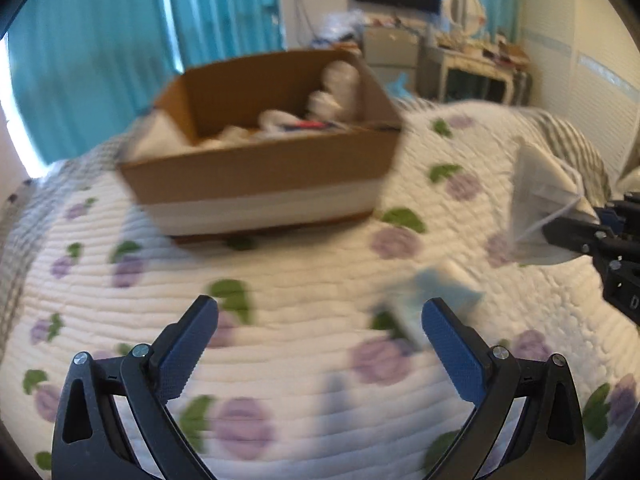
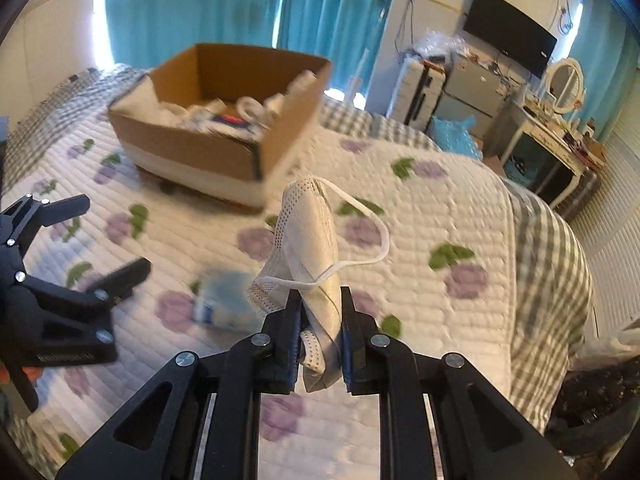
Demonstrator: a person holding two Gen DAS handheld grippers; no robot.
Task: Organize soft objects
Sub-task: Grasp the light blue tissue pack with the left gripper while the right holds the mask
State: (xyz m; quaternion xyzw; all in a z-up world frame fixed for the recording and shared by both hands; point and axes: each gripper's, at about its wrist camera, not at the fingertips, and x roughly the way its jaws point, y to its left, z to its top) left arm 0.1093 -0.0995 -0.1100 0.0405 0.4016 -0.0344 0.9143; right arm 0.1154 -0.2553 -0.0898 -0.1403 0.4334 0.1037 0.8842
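The quilt is matt stitched cloth, ribbed and puffy. The box is plain matt cardboard. The mask is soft white fabric with a perforated mesh edge and a smooth elastic loop. The right gripper is matt black plastic with blue textured pads and shiny metal screws.

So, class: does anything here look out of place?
A small blue item lies loose on the quilt, outside the cardboard box. Too blurred to identify. The right gripper holds a white mask.
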